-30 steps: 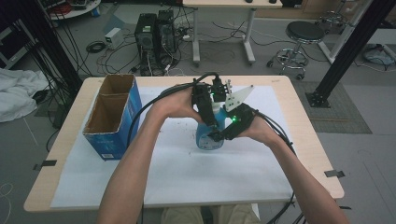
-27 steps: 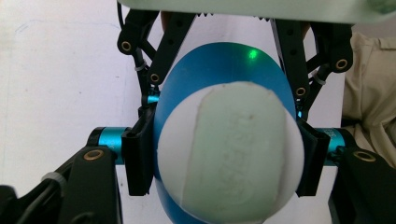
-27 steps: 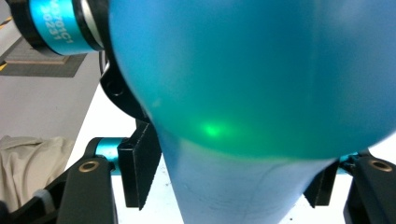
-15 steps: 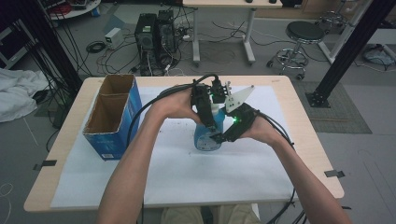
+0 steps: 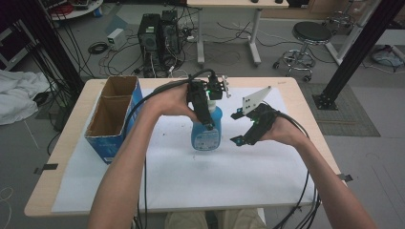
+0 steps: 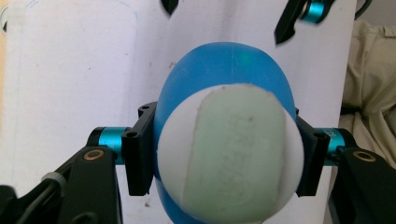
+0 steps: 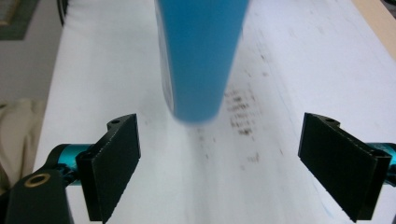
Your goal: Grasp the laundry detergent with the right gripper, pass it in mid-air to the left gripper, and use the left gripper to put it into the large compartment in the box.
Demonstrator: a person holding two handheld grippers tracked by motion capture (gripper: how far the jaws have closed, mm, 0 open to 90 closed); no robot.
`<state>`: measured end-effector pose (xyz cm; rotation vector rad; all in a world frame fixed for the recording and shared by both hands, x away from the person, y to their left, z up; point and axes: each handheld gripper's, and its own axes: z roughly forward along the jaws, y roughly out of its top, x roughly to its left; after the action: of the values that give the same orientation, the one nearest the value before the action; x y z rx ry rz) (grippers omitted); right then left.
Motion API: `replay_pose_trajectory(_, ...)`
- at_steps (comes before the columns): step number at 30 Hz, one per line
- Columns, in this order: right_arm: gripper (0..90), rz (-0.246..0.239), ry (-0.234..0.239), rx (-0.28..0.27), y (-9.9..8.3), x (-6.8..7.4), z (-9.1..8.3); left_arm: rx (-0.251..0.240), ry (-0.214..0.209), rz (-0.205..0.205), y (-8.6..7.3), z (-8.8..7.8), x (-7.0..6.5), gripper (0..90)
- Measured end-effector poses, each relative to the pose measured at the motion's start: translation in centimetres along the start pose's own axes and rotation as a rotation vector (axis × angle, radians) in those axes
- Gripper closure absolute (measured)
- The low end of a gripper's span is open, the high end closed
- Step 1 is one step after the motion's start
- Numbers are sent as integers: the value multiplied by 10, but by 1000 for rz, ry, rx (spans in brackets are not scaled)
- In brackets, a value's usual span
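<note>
Both tools are over the white paper sheet [image 5: 191, 176] that covers the table [image 5: 67, 176]. The right tool [image 5: 236, 128] has its jaws spread wide, and they have just been opening. Nothing is between them. The blue bottle [image 5: 206, 131] stands just to the left of this tool, close by but not touching it. In the right gripper view, the bottle [image 7: 201, 56] rises straight ahead of the two black pads [image 7: 116, 163], past their tips.

The left tool [image 5: 206, 102] comes down on the bottle from above and pinches it near the top. In the left gripper view, its pads [image 6: 140, 154] press on both sides of the white cap [image 6: 231, 154], and the blue body [image 6: 224, 65] bulges out behind the cap. The tips of the right tool [image 6: 233, 18] peek in at the top edge of that view, beyond the bottle.

The bottle stands upright on the paper, with a label facing the person. It sits right between the two tools, so it blocks the way from one to the other.

Farther to the left of the left tool stands an open cardboard box [image 5: 114, 117] with blue sides, near the table's left edge. It is well apart from the bottle.

Beyond the table, on the floor, are a black computer tower [image 5: 157, 31], many cables [image 5: 105, 52] and a round stool [image 5: 310, 36].
</note>
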<state>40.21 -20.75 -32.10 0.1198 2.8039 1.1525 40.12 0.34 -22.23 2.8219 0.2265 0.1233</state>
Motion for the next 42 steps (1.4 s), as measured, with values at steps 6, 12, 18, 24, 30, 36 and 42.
replay_pose_trajectory(6, 122, 20, -65, 73, -17, 1, -23, -1, 37, -58, -10, -34, 12, 376)
replay_pose_trajectory(12, 122, 33, -111, 155, -34, 3, -38, 12, 64, -103, -21, -70, 24, 376)
replay_pose_trajectory(18, 122, 40, -130, 228, -44, 5, -45, 34, 99, -137, -33, -101, 31, 376)
replay_pose_trajectory(24, 122, 58, -145, 263, -49, 4, -53, 18, 120, -188, -53, -128, 39, 376)
replay_pose_trajectory(30, 122, 69, -158, 264, -51, 3, -58, 18, 145, -231, -76, -146, 46, 376)
replay_pose_trajectory(36, 122, 73, -158, 282, -55, 3, -55, 28, 172, -274, -100, -159, 48, 376)
replay_pose_trajectory(42, 122, 72, -159, 289, -56, 4, -54, 42, 201, -331, -124, -168, 50, 377)
